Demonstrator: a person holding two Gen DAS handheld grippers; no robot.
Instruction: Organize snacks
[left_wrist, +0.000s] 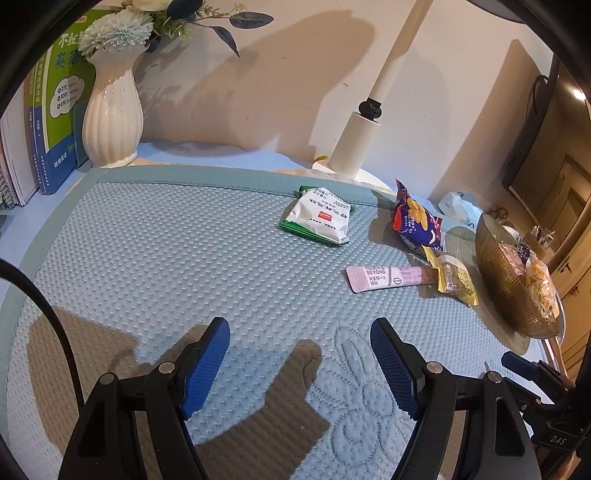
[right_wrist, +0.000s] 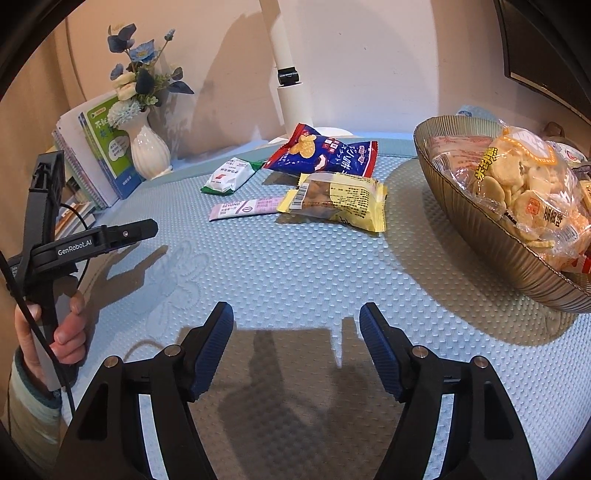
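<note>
Hovering: 2 grippers (left_wrist: 300, 363) (right_wrist: 296, 345) wide apart, nothing held.

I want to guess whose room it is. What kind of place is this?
Probably a desk at home, maybe a study corner. A ribbed white vase of blue flowers stands beside green study books, and loose snack packets lie on a blue quilted mat near a ribbed amber glass bowl.

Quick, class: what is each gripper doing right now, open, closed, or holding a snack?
Left gripper: open, holding nothing.
Right gripper: open, holding nothing.
</note>
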